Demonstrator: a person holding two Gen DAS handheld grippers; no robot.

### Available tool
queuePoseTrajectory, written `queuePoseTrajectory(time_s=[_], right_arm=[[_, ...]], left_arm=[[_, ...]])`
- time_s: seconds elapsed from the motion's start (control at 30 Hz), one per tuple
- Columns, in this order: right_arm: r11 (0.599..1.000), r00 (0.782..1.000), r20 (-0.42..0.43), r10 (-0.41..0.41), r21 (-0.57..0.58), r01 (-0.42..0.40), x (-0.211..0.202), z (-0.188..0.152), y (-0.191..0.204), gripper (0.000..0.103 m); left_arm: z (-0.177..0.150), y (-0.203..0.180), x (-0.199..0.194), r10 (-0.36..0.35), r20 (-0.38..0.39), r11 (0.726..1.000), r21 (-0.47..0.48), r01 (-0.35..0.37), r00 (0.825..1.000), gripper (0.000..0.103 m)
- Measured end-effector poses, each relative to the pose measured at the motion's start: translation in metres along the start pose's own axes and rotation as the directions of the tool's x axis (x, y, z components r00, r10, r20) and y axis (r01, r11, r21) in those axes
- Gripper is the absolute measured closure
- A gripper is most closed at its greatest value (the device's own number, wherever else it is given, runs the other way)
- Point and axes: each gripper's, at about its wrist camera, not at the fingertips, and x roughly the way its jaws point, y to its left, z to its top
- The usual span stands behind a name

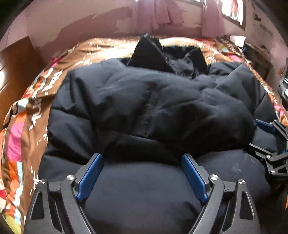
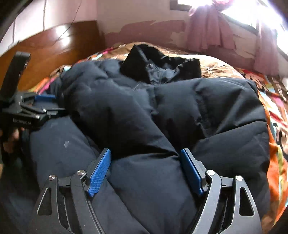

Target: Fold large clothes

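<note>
A large dark navy puffer jacket [image 1: 144, 100] lies spread on a bed, its black collar or hood [image 1: 151, 52] at the far end. It also shows in the right wrist view [image 2: 162, 111], collar [image 2: 154, 63] far away. My left gripper [image 1: 142, 160] is open, its blue pads [image 1: 91, 176] wide apart over the jacket's near hem. My right gripper [image 2: 145, 154] is open over the near hem, pads [image 2: 99, 172] wide apart with puffy fabric between them. Each gripper shows at the edge of the other's view: right one [image 1: 270, 136], left one [image 2: 30, 106].
The bed has a brown, pink and orange patterned cover [image 1: 27, 115], also in the right wrist view [image 2: 277, 111]. A wooden headboard [image 2: 46, 52] stands at the left. Pink curtains [image 2: 210, 30] hang by a bright window [image 2: 252, 12] behind the bed.
</note>
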Motion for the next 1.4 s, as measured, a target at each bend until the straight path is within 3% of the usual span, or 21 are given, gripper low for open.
queuePoseTrajectory(time_s=[0.27,0.37,0.47,0.53,0.67,0.8,1.0,1.07,1.17,1.3,1.4], right_arm=[[0.999,0.999,-0.044,-0.001,-0.044,-0.001,0.002,-0.002,0.000,0.027],[0.998,0.998,-0.066,0.024,-0.052,-0.028,0.001,0.003,0.000,0.026],[0.996,0.988,-0.131,0.084,-0.027,-0.089,0.002,0.021,-0.009,0.026],[0.993,0.985,-0.133,0.114,0.001,-0.115,-0.004,0.032,-0.019,0.026],[0.991,0.988,-0.090,0.123,0.067,-0.117,-0.004,0.070,-0.046,0.025],[0.987,0.990,-0.130,0.056,0.159,-0.035,0.025,0.112,-0.078,0.025],[0.982,0.982,-0.181,0.050,0.187,-0.015,0.083,0.179,-0.121,0.025],[0.977,0.979,-0.196,0.060,0.214,-0.017,0.103,0.202,-0.133,0.026],[0.948,0.972,-0.206,0.113,0.315,-0.044,0.132,0.228,-0.150,0.035],[0.925,0.944,-0.272,0.186,0.372,-0.075,0.171,0.245,-0.154,0.040],[0.945,0.930,-0.331,0.158,0.322,-0.046,0.189,0.248,-0.142,0.041]], left_arm=[[0.007,-0.002,0.023,0.027,-0.072,0.999,0.025,-0.025,0.997,0.010],[0.014,0.004,0.016,-0.024,-0.112,0.999,0.026,0.027,0.993,0.010],[0.031,0.014,0.000,-0.136,-0.141,0.990,0.021,0.140,0.981,0.010],[0.048,0.018,-0.013,-0.177,-0.112,0.982,0.038,0.183,0.978,0.010],[0.092,0.024,-0.018,-0.170,-0.063,0.984,0.035,0.173,0.983,0.010],[0.150,0.042,0.007,-0.089,-0.038,0.995,-0.052,0.087,0.995,0.010],[0.222,0.042,0.053,-0.077,-0.024,0.997,-0.033,0.076,0.997,0.012],[0.244,0.034,0.066,-0.080,-0.009,0.997,-0.004,0.080,0.997,0.023],[0.271,0.021,0.087,-0.083,-0.017,0.996,0.033,0.084,0.996,0.033],[0.295,0.008,0.122,-0.094,-0.138,0.994,0.035,0.099,0.986,0.060],[0.299,0.006,0.135,-0.104,-0.186,0.993,0.028,0.111,0.977,0.075]])
